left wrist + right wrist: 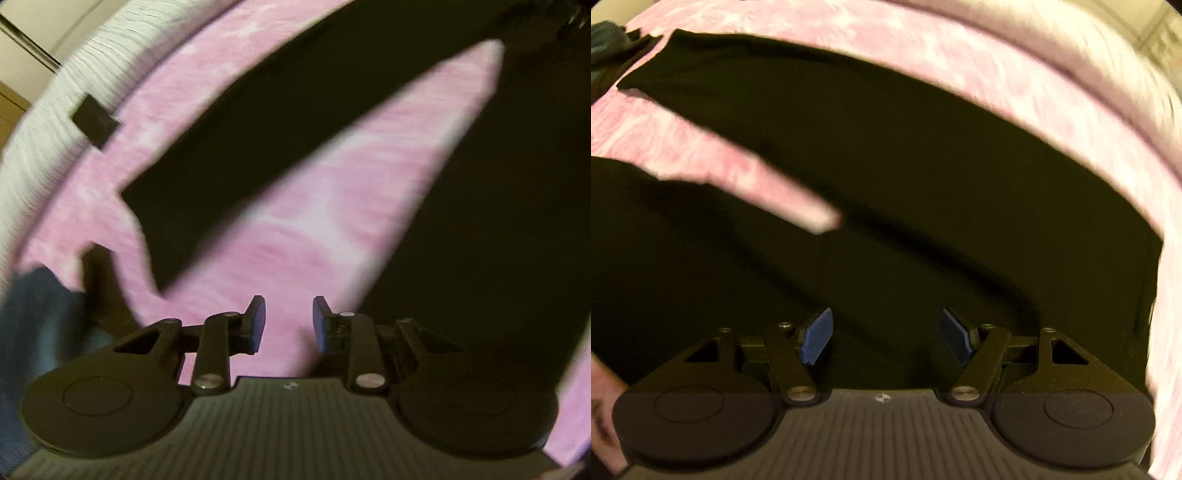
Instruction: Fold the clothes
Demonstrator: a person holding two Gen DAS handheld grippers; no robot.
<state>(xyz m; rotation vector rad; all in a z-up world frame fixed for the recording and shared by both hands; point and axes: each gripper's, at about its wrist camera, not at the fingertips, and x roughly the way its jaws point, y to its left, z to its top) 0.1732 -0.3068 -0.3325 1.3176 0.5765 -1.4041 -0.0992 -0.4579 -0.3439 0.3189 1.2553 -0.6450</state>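
Garment: black garment point(905, 166) lies spread flat on the pink bedcover point(295, 240) | sleeve point(277, 125) runs diagonally up-right, ahead of your left gripper point(289, 321) | right gripper point(886, 334) hovers over the body | both grippers open, empty.

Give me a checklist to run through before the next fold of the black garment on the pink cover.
1. Left gripper empty: ok, jaws apart, nothing between them.
2. Right gripper empty: ok, jaws wide, no cloth between the pads.
3. Black garment lying on the pink cover: ok.
4. Garment flat, no creases: cannot tell, both views are blurred and the cloth is too dark.
5. Long black strip lying straight: ok, it spreads apart from the main part.
6. Small black square clear of the garment: ok, it lies off at the cover's edge.
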